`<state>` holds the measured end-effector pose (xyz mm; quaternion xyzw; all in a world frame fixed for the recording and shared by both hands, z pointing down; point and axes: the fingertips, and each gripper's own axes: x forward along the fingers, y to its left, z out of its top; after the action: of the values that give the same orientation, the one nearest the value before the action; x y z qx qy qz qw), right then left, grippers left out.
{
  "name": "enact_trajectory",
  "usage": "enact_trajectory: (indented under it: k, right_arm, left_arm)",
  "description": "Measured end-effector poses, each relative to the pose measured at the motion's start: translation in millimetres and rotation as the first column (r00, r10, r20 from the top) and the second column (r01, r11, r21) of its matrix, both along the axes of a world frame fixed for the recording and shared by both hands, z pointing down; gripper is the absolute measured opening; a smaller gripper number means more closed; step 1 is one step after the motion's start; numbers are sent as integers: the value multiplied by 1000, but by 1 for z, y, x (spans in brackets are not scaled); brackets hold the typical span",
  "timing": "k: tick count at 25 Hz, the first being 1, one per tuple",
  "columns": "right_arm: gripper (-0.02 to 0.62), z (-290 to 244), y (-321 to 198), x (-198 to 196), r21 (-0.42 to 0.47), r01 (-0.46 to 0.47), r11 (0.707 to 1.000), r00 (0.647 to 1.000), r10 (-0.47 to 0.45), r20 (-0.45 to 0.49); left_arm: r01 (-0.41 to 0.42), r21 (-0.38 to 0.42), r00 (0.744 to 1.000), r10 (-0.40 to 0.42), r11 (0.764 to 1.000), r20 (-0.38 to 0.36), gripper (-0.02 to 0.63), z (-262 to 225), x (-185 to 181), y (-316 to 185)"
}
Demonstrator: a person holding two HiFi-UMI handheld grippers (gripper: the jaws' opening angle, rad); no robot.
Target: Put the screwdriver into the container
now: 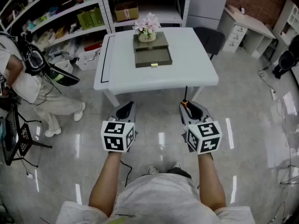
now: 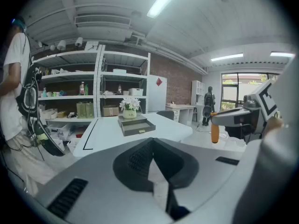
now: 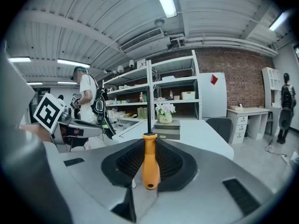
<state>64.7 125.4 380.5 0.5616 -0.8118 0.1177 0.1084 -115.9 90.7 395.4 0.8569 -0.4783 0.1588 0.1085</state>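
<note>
Carrying step: right gripper (image 1: 188,107) fingers clamped on the orange-handled screwdriver (image 3: 150,164), still short of the container (image 1: 153,56), apparently an open drawer, at 12 o'clock on the worktop (image 1: 196,64); left gripper (image 1: 125,109) fingers together, empty; next: approach, lower in.

The container (image 1: 153,55) stands on the worktop (image 1: 196,69), near its far edge and about midway between the left and right edges. A flower pot (image 1: 147,31) stands on the container. Shelves (image 1: 70,13) are behind the worktop, and a chair (image 1: 210,38) is at its far right corner. Before the near edge, over the floor (image 1: 156,122), are the left claw (image 1: 125,107) and the right claw (image 1: 189,107), which has the screwdriver (image 1: 185,99) between its jaws.
</note>
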Motion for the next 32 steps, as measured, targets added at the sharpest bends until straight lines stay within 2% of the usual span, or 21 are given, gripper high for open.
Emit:
enact_trajectory:
  k: [13, 22, 32]
  right_arm:
    - [75, 10, -42, -4, -19, 17, 1000, 1000, -17, 10]
    - [75, 20, -119, 15, -28, 72, 997, 997, -72, 19]
    - [75, 26, -199, 48, -54, 142, 988, 989, -139, 44]
  left_arm:
    - [-15, -17, 1000, 15, 1000, 14, 2, 11, 3, -43]
    - [50, -46, 999, -49, 998, 24, 2, 22, 17, -112]
    - [88, -62, 995, -84, 994, 56, 3, 24, 58, -186]
